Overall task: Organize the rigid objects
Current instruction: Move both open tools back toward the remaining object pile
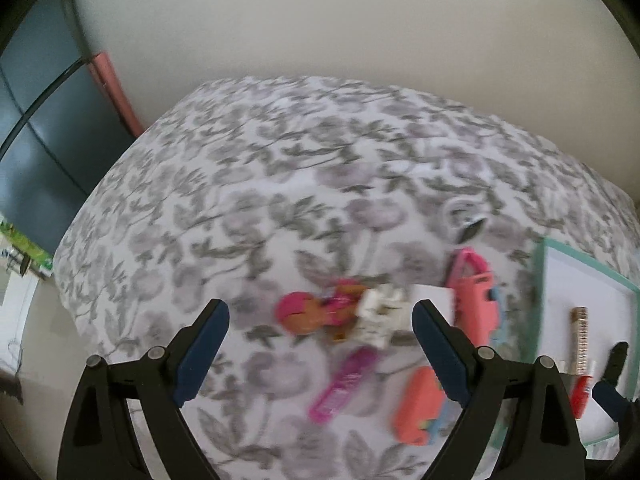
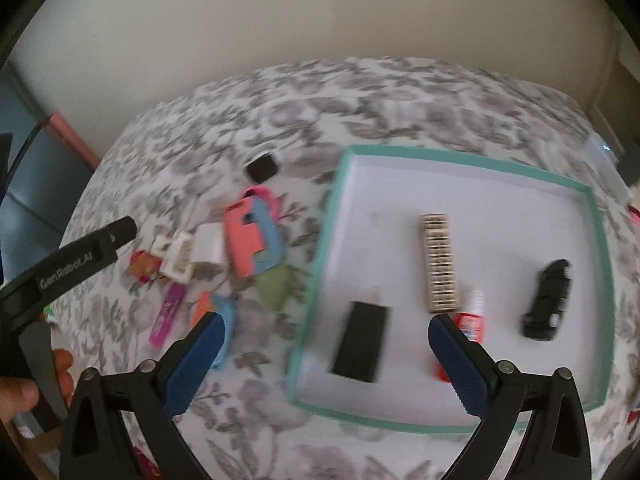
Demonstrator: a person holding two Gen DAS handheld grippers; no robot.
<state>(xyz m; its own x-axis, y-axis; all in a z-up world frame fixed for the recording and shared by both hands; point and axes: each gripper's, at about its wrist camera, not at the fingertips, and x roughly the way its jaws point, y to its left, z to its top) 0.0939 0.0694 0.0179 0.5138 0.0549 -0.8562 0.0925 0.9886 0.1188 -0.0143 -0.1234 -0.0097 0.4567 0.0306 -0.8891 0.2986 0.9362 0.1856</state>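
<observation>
A heap of small toys lies on the flowered bedspread (image 1: 248, 184): a pink and orange figure (image 1: 308, 312), a white toy (image 1: 376, 312), a magenta bar (image 1: 344, 384) and coral cases (image 1: 472, 292). My left gripper (image 1: 320, 308) hovers open over this heap, holding nothing. To the right lies a teal-rimmed tray (image 2: 600, 280) with a black block (image 2: 362, 344), a striped bar (image 2: 440, 268), a red glue bottle (image 2: 468, 320) and a black toy car (image 2: 548, 300) in it. My right gripper (image 2: 326, 320) hangs open above the tray's left edge, empty. Both views are blurred.
A black square (image 2: 262, 168) and a green piece (image 2: 274, 286) lie near the heap, and a grey ring (image 1: 460, 212) lies beyond it. A wall rises behind the bed. Dark furniture (image 1: 40, 128) stands at the left. A person's hand (image 2: 24, 380) holds the left tool.
</observation>
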